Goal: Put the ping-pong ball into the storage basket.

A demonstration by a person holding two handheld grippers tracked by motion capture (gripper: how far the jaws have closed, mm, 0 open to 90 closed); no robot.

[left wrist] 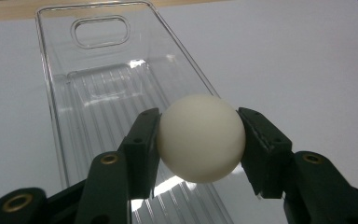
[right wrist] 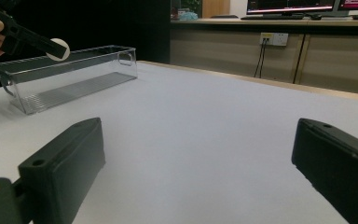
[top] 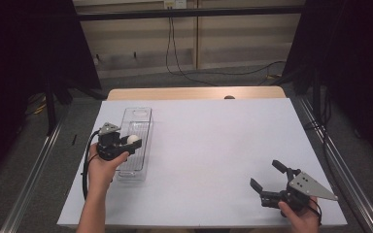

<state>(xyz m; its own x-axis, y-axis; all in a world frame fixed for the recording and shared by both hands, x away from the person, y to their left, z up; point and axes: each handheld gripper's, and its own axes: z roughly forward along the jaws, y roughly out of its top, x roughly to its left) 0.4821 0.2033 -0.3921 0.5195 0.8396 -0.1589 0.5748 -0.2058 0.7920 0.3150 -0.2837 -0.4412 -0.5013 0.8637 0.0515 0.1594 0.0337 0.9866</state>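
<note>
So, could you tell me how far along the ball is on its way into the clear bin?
Done: the left gripper is shut on the white ball. In hand: it holds the ball over the clear bin. Left: lowering and releasing it. The right gripper rests open on the table.

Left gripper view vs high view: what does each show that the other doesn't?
Left gripper view alone: the fingers pressing both sides of the white ball, and the ribbed floor of the clear bin below.

High view alone: the right gripper open near the table's right corner, both forearms, and the floor cables.

Shared: ball, bin, white table.
</note>
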